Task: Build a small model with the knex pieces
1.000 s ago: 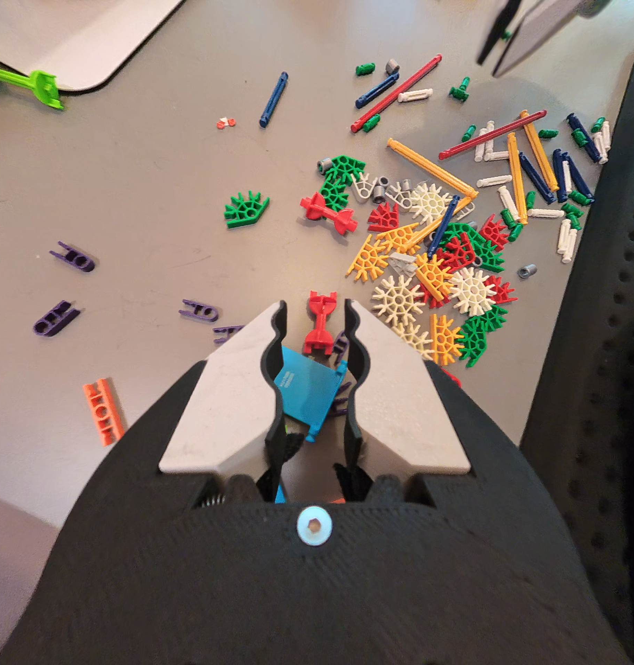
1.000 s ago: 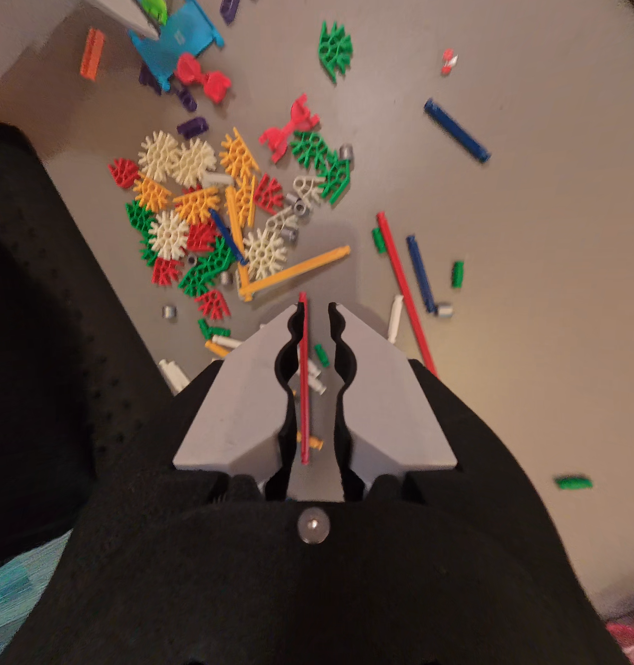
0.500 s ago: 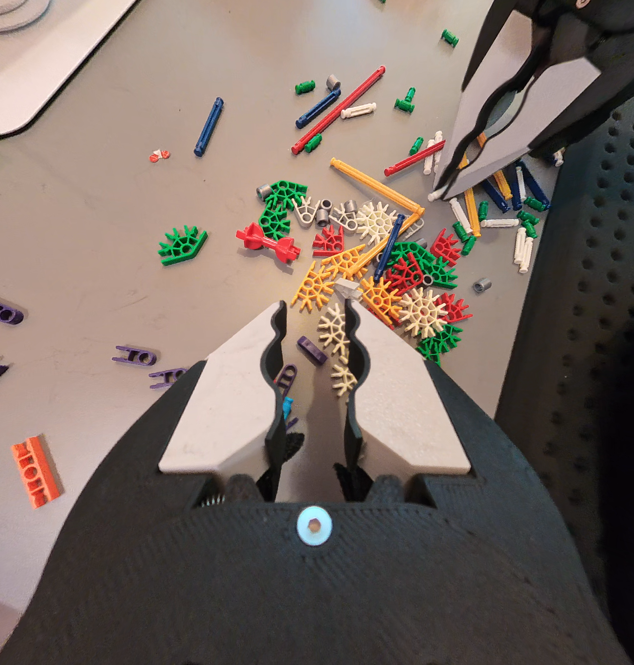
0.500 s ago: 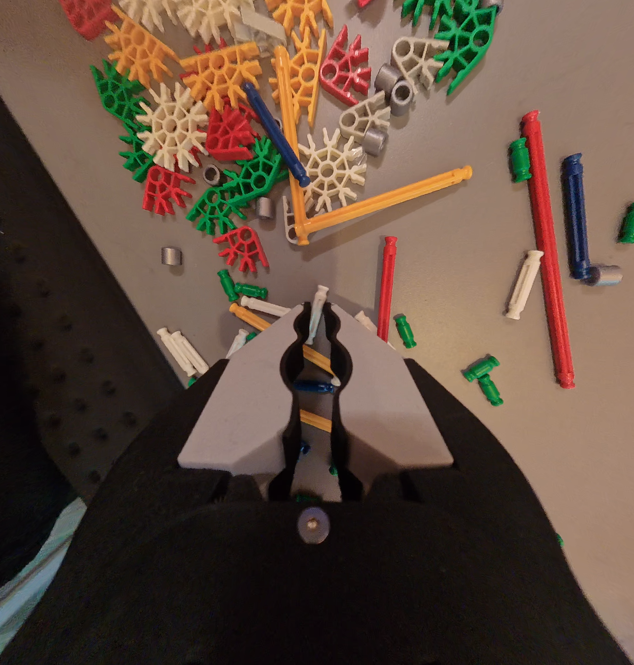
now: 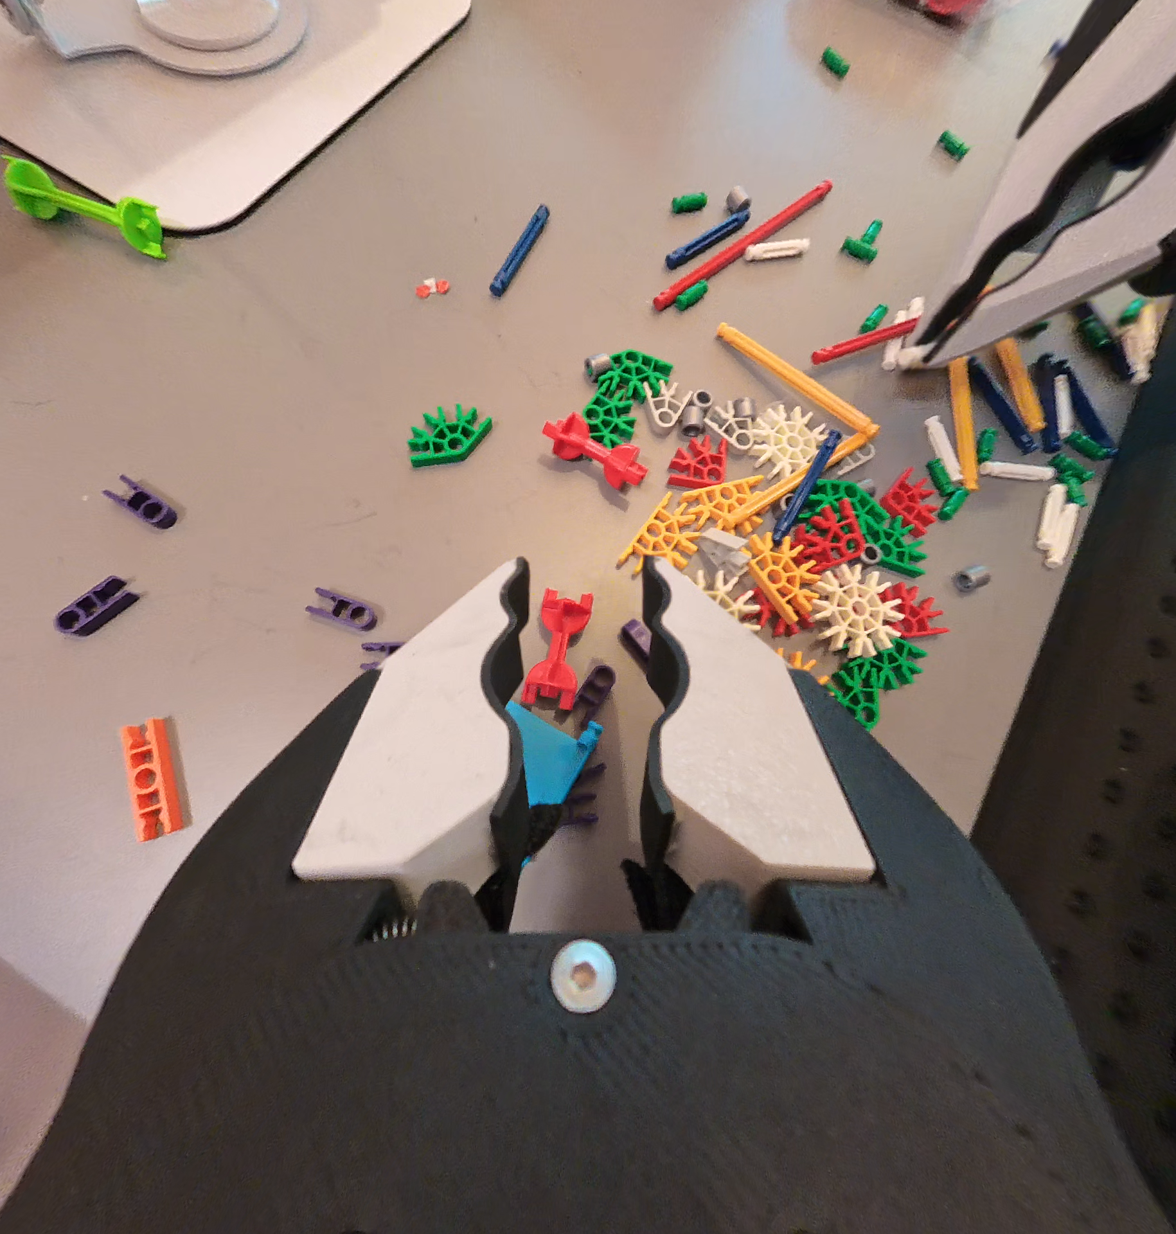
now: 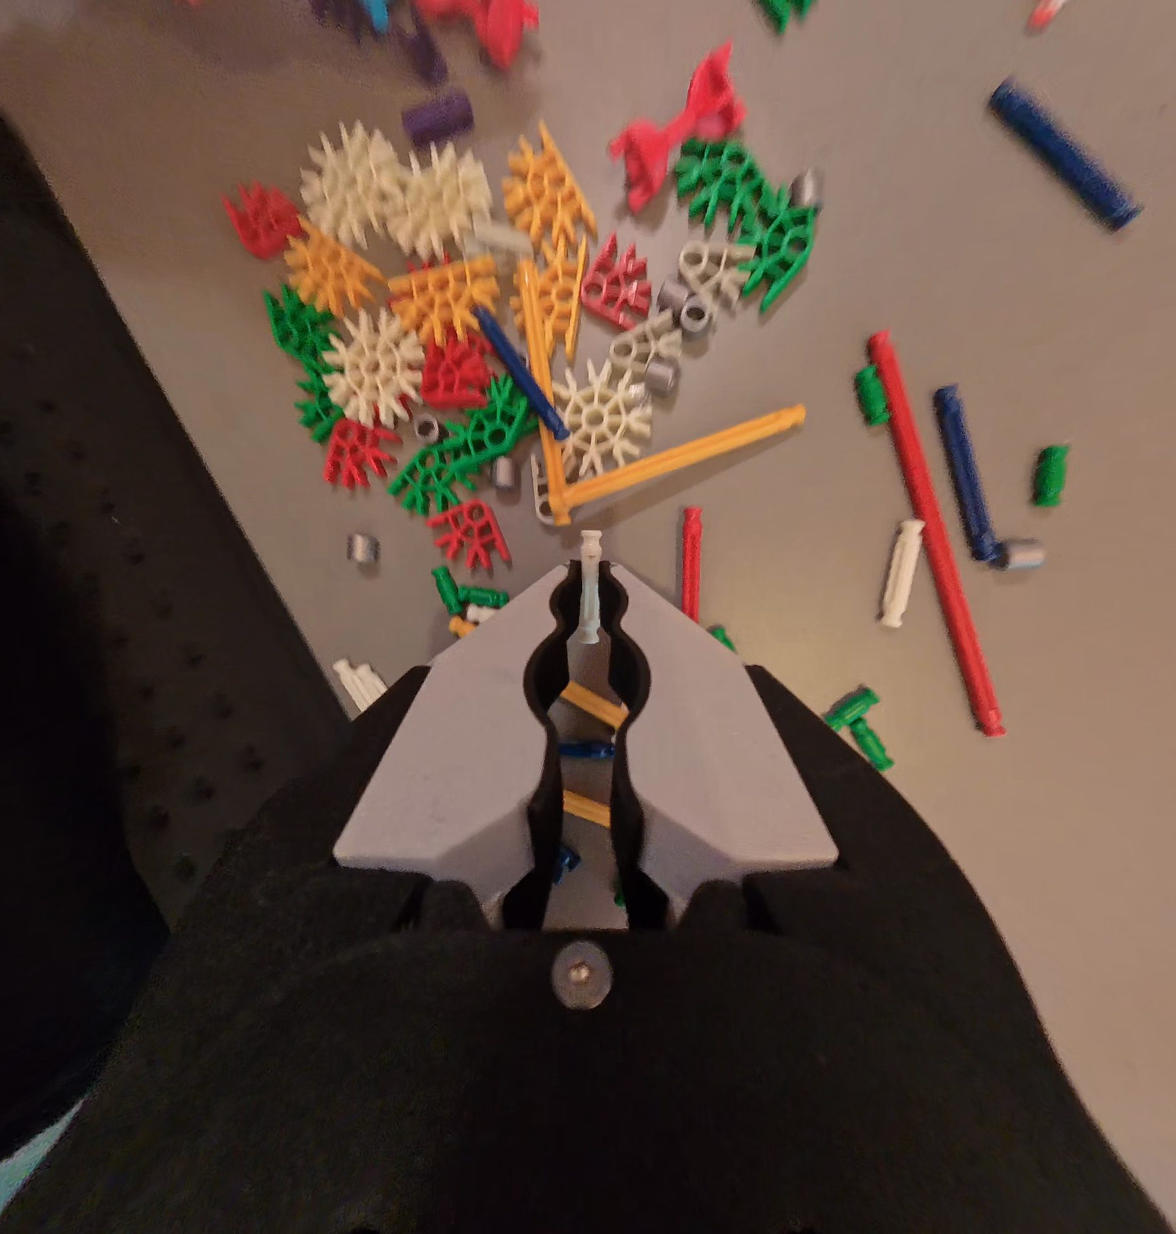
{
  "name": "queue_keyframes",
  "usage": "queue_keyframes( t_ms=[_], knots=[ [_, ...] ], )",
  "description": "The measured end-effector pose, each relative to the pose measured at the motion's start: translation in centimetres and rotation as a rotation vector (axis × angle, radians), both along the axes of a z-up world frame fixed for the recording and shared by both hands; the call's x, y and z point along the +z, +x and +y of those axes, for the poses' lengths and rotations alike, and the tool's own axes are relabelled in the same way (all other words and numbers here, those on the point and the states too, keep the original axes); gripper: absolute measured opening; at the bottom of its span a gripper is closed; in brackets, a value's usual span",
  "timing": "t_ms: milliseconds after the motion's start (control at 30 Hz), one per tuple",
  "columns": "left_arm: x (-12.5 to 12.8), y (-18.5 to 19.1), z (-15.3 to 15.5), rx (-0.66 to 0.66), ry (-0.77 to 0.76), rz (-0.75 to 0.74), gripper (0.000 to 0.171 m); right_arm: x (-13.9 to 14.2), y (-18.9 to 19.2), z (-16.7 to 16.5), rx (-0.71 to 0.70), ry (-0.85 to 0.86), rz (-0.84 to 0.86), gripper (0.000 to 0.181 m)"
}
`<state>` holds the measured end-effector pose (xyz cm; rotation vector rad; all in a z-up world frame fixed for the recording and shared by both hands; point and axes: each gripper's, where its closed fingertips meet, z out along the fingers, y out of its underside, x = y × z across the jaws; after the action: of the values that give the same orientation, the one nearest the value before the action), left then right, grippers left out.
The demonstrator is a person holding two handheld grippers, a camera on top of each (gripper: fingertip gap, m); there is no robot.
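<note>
Many small plastic construction-toy rods and connectors lie scattered on a grey table (image 5: 271, 400). My left gripper (image 5: 582, 577) is open above a red spool-shaped piece (image 5: 558, 648), a blue panel (image 5: 548, 758) and small purple clips (image 5: 595, 684). My right gripper (image 6: 589, 567) is shut on a short white rod (image 6: 590, 591), whose end sticks out past the tips. The right gripper also shows in the left wrist view (image 5: 919, 350), low over yellow and blue rods (image 5: 999, 400). A heap of red, yellow, green and white connectors (image 6: 452, 320) lies just ahead of it.
A black perforated surface (image 5: 1119, 668) borders the table on the right of the left wrist view. A white board (image 5: 205, 133) with clear glassware lies far left, with a lime green piece (image 5: 81, 207) at its edge. An orange strip (image 5: 151, 778) and purple clips (image 5: 141, 504) lie left. The gap from one gripper's tips to the other's is roughly 20 cm. From the left gripper's tips to the red spool-shaped piece (image 5: 558, 648) is close to 5 cm.
My right gripper dropped close to the table and closed on the short white rod, then lifted back a little. My left gripper swung over the pile and back over the red piece and blue panel.
</note>
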<state>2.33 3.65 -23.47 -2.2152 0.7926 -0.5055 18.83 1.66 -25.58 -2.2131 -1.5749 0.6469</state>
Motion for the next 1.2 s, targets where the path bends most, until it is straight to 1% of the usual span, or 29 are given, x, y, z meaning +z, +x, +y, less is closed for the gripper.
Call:
queue_keyframes(
  t_ms=[67,100,233,300,433,567,700,767,800,900,1000,1200],
  knots=[
    [0.8,0.5,0.1,-0.010,0.003,-0.064,0.028,2.0,-1.2,0.7,-0.011,-0.007,0.076,0.003],
    [1.1,0.6,0.3,-0.009,0.012,-0.073,0.028,3.0,-1.8,1.1,-0.013,-0.012,0.116,0.003],
    [0.9,-0.3,1.4,0.013,0.024,-0.022,0.031,6.2,-4.8,3.5,-0.029,-0.029,0.242,0.003],
    [0.7,-0.5,1.9,0.029,0.019,-0.033,0.032,7.2,-6.2,5.0,-0.035,-0.023,0.275,0.003],
    [-0.3,-1.6,2.8,0.072,0.013,-0.031,0.031,7.5,-9.2,8.0,-0.053,-0.068,0.315,0.003],
    [-1.2,-2.9,3.8,0.084,0.017,0.012,0.032,6.9,-12.5,10.0,-0.078,-0.193,0.347,0.002],
    [-2.1,-3.6,5.0,0.088,0.008,0.022,0.035,5.3,-14.8,11.7,-0.111,-0.278,0.324,0.003],
    [-2.3,-3.3,5.5,0.076,0.010,0.013,0.034,4.2,-15.6,12.2,-0.111,-0.289,0.288,0.003],
    [-2.3,-3.1,5.7,0.065,0.014,0.010,0.033,3.6,-16.0,12.3,-0.109,-0.295,0.274,0.003],
    [-2.1,-2.4,6.6,0.031,0.039,0.013,0.035,2.4,-17.3,11.9,-0.109,-0.386,0.272,0.003],
    [-2.1,-2.4,7.5,0.003,0.071,0.067,0.037,1.4,-18.1,11.8,-0.113,-0.419,0.263,0.003],
    [-2.7,-3.8,9.5,-0.044,0.081,0.149,0.029,-0.4,-18.9,11.5,-0.112,-0.402,0.190,0.003]
  ],
)
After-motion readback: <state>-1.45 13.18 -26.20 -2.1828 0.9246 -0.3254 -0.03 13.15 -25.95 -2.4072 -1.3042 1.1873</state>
